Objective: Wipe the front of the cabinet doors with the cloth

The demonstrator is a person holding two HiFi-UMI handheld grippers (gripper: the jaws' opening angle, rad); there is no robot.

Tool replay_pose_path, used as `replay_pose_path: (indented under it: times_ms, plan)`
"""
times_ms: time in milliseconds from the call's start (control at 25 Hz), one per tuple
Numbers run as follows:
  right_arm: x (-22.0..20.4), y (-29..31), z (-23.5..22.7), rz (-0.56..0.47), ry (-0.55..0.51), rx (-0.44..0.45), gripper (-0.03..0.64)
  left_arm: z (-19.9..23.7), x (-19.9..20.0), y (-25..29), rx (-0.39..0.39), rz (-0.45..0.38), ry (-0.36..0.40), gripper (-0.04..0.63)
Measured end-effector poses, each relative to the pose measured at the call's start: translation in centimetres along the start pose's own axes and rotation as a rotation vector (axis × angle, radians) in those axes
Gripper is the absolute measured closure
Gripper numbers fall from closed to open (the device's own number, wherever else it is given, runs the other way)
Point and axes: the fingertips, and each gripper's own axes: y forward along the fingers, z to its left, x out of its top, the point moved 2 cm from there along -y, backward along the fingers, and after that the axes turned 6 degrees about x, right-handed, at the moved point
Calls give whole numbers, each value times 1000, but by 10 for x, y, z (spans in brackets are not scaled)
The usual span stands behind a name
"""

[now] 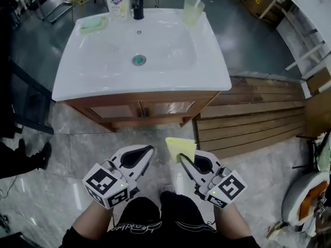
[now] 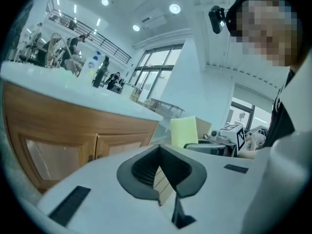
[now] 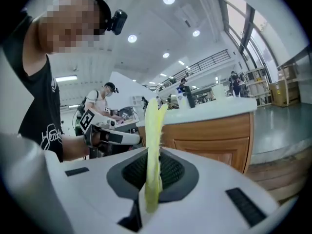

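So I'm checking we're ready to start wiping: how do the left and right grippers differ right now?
The right gripper is clamped on the yellow cloth, which stands up from its jaws. The left gripper holds nothing, its jaws together at the tips. The left gripper lines up with the middle of the cabinet doors, the right gripper with their right end. Both point toward the doors and touch neither.

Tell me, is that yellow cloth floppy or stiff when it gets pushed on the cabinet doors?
Probably soft but not limp: the cloth stands upright from the right claw without drooping, perhaps because it seems folded double. It looks thin, so it is likely light. Pressed against the cabinet doors, it would probably bend and flatten rather than scrape.
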Motion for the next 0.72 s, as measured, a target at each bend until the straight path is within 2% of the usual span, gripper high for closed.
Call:
replay_pose_path:
  times_ms: [160,240,360,560,720]
  plan:
    - [82,-32,46,-104,69,22,575,-44,77,-53,5,-23,-9,589]
    - [116,-50,72,-114,77,29,575,-69,108,-82,-4,-30,-14,591]
    - [156,-78,112,-94,61,-6,577,-106,143,-126,-32,-34,3,589]
    - [207,-104,186,-38,-41,-66,575,-149,167,-184,-64,-13,48,590]
    - [228,-114,242,-51,-92,-44,575,-182,175,-224,-55,-51,58,590]
